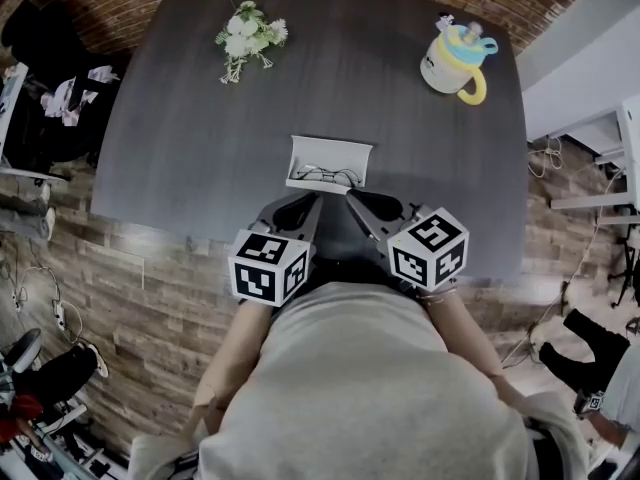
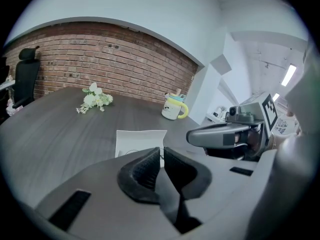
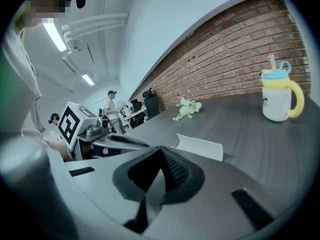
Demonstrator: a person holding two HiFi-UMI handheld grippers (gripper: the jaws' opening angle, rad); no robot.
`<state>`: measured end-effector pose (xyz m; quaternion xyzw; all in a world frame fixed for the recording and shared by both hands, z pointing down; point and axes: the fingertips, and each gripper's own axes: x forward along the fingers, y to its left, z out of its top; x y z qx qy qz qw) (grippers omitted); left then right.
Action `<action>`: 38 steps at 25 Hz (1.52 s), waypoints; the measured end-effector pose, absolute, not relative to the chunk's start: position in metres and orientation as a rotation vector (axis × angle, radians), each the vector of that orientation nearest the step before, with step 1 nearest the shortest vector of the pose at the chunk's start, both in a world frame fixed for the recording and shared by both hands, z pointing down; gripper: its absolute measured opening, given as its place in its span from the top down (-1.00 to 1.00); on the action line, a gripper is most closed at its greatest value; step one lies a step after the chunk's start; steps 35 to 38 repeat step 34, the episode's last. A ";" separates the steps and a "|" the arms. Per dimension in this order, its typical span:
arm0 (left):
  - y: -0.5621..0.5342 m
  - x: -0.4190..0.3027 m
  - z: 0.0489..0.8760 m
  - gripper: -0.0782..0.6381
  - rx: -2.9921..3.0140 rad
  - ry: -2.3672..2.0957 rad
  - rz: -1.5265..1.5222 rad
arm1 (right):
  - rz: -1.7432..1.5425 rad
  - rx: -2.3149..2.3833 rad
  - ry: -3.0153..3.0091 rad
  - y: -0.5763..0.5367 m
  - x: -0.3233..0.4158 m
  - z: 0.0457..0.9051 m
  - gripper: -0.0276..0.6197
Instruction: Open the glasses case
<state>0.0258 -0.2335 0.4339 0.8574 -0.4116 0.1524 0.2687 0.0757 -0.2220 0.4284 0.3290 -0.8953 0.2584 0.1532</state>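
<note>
The white rectangular glasses case sits lid-up at centre on the dark grey tabletop. The left claw and right claw rest below it, closed and empty, so the opening is seemingly done.

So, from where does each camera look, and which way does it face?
Head view: on the head, steeply down at the table; torso, left hand-held gripper, right hand-held gripper show.
Left gripper view: on the left one, along its shut jaws; right one at right.
Right gripper view: on the right one, along its shut jaws; left one at left.
All share the open case, flowers, mug.
</note>
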 end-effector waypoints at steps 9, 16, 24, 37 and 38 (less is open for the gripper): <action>-0.235 0.021 0.432 0.67 2.296 -1.143 0.386 | 0.742 0.900 -2.577 -0.218 0.072 0.428 0.90; -0.234 0.027 0.434 0.67 2.310 -1.116 0.407 | 0.745 0.909 -2.559 -0.218 0.074 0.433 0.90; -0.232 0.027 0.436 0.67 2.298 -1.103 0.407 | 0.742 0.899 -2.547 -0.216 0.072 0.435 0.90; -0.233 0.022 0.437 0.67 2.285 -1.112 0.386 | 0.752 0.886 -2.532 -0.215 0.071 0.440 0.90; -0.233 0.022 0.437 0.67 2.285 -1.112 0.386 | 0.752 0.886 -2.532 -0.215 0.071 0.440 0.90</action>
